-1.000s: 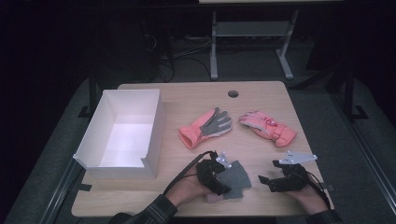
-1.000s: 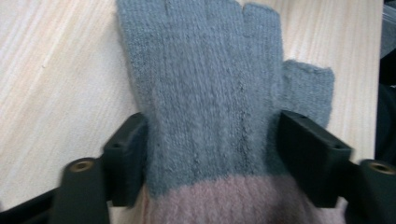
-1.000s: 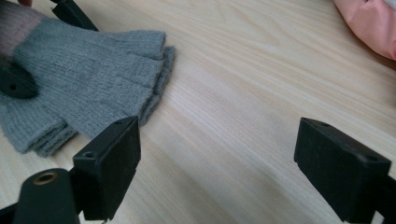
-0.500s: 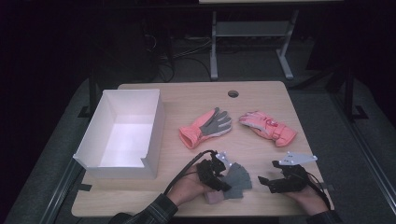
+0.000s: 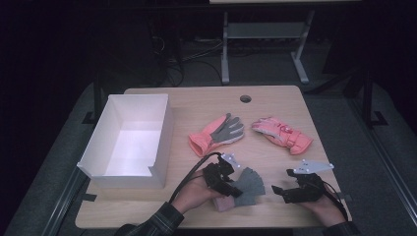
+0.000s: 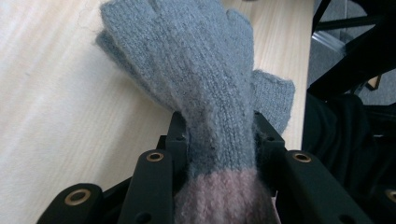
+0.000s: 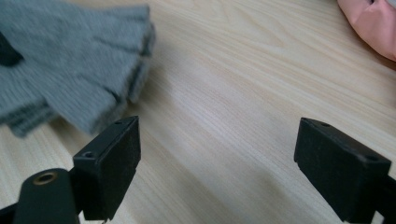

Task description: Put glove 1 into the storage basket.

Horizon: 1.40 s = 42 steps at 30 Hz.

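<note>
A grey knitted glove (image 5: pixel 247 185) with a pink cuff lies near the table's front edge. My left gripper (image 5: pixel 230 188) is shut on the grey glove (image 6: pixel 210 93) just above its pink cuff, jaws pressed against both sides. My right gripper (image 5: pixel 280 191) rests on the table to the right of it, jaws wide open with bare wood between them (image 7: pixel 217 140); the grey glove (image 7: pixel 70 70) lies just beyond its left jaw. An orange glove with a grey palm (image 5: pixel 218 133) and a pink padded glove (image 5: pixel 282 134) lie in the middle of the table.
A white open box (image 5: pixel 129 140) stands at the table's left side. A round cable hole (image 5: pixel 245 99) sits near the far edge. A metal stand (image 5: pixel 260 34) and cables lie on the dark floor beyond the table. A pink glove edge (image 7: pixel 373 23) shows top right.
The left gripper and the grey glove have shifted slightly toward the front edge. The right gripper has barely moved.
</note>
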Each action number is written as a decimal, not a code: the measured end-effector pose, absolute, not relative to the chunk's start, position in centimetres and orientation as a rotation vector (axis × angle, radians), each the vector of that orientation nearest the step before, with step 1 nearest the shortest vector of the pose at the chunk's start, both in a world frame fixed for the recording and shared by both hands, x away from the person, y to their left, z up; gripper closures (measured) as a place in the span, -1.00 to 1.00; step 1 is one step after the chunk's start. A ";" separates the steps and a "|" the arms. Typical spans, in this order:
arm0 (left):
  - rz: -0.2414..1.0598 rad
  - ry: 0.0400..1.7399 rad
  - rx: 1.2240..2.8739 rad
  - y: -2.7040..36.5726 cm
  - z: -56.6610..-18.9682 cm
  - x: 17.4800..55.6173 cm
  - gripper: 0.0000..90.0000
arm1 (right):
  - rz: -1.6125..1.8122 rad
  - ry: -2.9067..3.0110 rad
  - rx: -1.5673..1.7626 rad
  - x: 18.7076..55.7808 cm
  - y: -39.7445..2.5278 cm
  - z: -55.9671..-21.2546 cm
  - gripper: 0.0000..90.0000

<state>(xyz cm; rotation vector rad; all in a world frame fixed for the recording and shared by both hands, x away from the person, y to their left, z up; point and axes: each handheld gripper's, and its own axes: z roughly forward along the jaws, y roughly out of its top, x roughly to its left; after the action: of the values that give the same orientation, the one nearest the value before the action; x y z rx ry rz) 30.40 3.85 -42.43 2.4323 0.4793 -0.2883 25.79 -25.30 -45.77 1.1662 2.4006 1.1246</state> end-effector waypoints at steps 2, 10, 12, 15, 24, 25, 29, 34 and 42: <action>-0.287 0.484 2.418 4.1 -42.0 30.4 0.47 | 1.121 2.400 1.170 25.8 -25.4 -45.8 -0.68; -0.273 0.497 2.401 5.1 -40.5 30.8 0.47 | 1.118 2.408 1.163 25.7 -25.1 -45.8 -0.68; -0.275 0.507 2.396 5.3 -40.2 30.9 0.47 | 1.121 2.408 1.169 25.7 -25.1 -45.8 -0.68; -0.268 0.512 2.400 5.6 -39.7 31.0 0.47 | 1.118 2.407 1.170 25.8 -25.2 -45.8 -0.68; -0.213 0.547 2.377 7.2 -37.7 31.4 0.47 | 1.120 2.410 1.159 25.8 -25.0 -45.8 -0.68; -0.208 0.553 2.372 7.4 -37.4 31.4 0.47 | 1.122 2.412 1.164 25.8 -25.0 -45.8 -0.68; -0.188 0.564 2.355 8.2 -36.6 31.7 0.47 | 1.118 2.414 1.158 25.8 -25.0 -45.9 -0.68; -0.145 0.613 2.321 9.7 -35.2 31.9 0.47 | 1.125 2.411 1.154 25.7 -25.0 -45.8 -0.68; -0.091 0.690 2.270 12.5 -33.7 32.6 0.47 | 1.134 2.438 1.136 26.4 -24.3 -45.9 -0.68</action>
<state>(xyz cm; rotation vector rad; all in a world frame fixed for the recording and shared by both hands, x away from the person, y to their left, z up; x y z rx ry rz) 32.57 12.52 -33.73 2.2702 0.6895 -0.0912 26.37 -24.32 -45.90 1.1356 2.4379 1.1339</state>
